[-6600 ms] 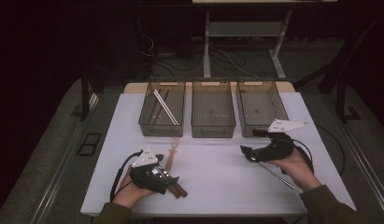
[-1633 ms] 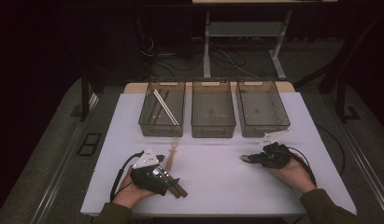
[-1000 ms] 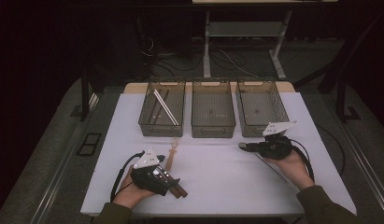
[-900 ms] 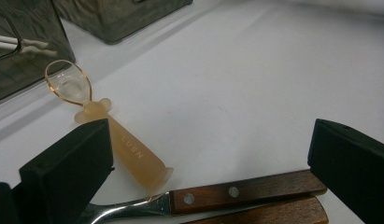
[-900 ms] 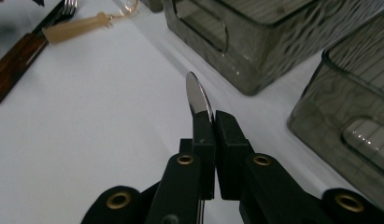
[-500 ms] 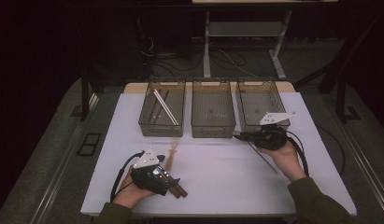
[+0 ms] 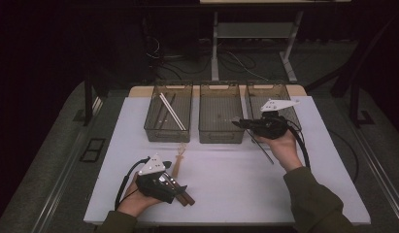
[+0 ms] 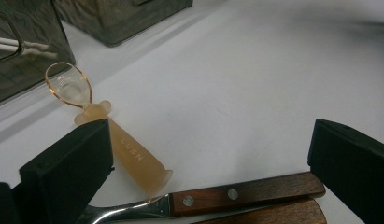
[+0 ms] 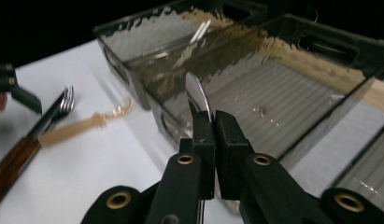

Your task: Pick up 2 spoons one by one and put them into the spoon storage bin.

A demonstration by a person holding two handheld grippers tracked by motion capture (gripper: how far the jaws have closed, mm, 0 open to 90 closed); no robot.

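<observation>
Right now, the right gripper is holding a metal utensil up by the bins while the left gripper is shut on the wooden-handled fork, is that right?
Not quite. The left gripper is open: in the left gripper view its jaws stand wide apart, with the wooden-handled fork lying on the table between them. The rest holds: the right gripper is shut on a metal utensil by the bins.

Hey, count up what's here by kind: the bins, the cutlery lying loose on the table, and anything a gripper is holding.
Bins: 3 (left bin, middle bin, right bin)
Wooden-handled cutlery, loose on the table: 2
Clear orange plastic spoon, loose on the table: 1
Metal utensil held in the right gripper: 1
Total: 7
</observation>
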